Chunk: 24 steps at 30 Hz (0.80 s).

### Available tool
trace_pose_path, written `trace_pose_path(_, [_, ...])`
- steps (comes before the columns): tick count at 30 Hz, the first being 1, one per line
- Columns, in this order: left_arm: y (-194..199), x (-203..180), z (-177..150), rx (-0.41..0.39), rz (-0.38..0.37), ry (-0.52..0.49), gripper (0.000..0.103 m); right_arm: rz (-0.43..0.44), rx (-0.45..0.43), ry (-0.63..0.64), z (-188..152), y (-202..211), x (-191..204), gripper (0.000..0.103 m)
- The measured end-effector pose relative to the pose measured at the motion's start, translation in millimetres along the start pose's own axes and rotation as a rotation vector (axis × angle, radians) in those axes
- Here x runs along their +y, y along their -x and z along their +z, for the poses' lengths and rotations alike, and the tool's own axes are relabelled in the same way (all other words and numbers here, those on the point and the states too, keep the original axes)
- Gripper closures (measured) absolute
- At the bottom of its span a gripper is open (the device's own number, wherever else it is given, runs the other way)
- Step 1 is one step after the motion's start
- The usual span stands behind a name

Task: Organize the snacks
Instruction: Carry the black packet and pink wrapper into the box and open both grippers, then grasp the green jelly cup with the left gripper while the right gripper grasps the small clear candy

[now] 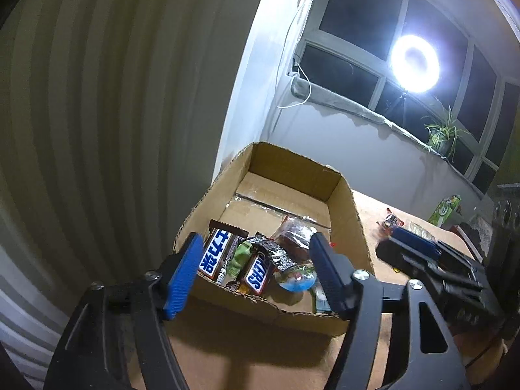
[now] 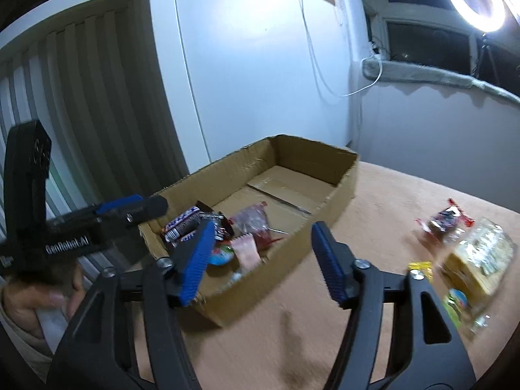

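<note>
Both grippers, left [image 1: 256, 273] & right [image 2: 260, 260], jaws apart w/ nothing held, hover at cardboard box [image 2: 344, 175] near end, prob just dropped snacks [image 1: 227, 253] in; 4+ packets [image 2: 468, 253] wait right of box

Just ahead of the left hand-held gripper's [image 1: 253, 260] open fingers, a Snickers bar [image 1: 258, 274] shows white "KERS" lettering on blue. Beside it, near the left finger, a second bar [image 1: 217, 253] carries Chinese characters "士力架". In the right wrist view, the left hand-held gripper's black body reads "GenRobot.AI".
</note>
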<state>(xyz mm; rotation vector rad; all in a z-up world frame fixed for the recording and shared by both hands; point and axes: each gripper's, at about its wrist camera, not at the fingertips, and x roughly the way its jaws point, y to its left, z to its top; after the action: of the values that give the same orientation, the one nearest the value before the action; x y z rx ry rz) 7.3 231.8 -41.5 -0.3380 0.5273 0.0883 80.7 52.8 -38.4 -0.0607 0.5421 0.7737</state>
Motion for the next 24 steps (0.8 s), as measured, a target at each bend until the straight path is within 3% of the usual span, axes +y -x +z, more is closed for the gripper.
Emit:
trace_pose_path(5, [8, -8, 3, -0.011, -0.005, -0.008, 0.035, -0.007, -0.017, -0.021, -6, 16, -2, 0.031])
trace_pose_path(11, [16, -26, 4, -0.017, -0.010, -0.038, 0.032, 0.009, -0.006, -0.040, -13, 33, -7, 0.030])
trace_pose_path(20, [21, -74, 2, -0.012, -0.033, -0.121, 0.031, -0.015, -0.017, -0.057, -25, 60, -26, 0.029])
trace_pose_path(24, [19, -95, -1, -0.003, -0.042, -0.162, 0.031, -0.031, -0.027, -0.084, -30, 72, -42, 0.023])
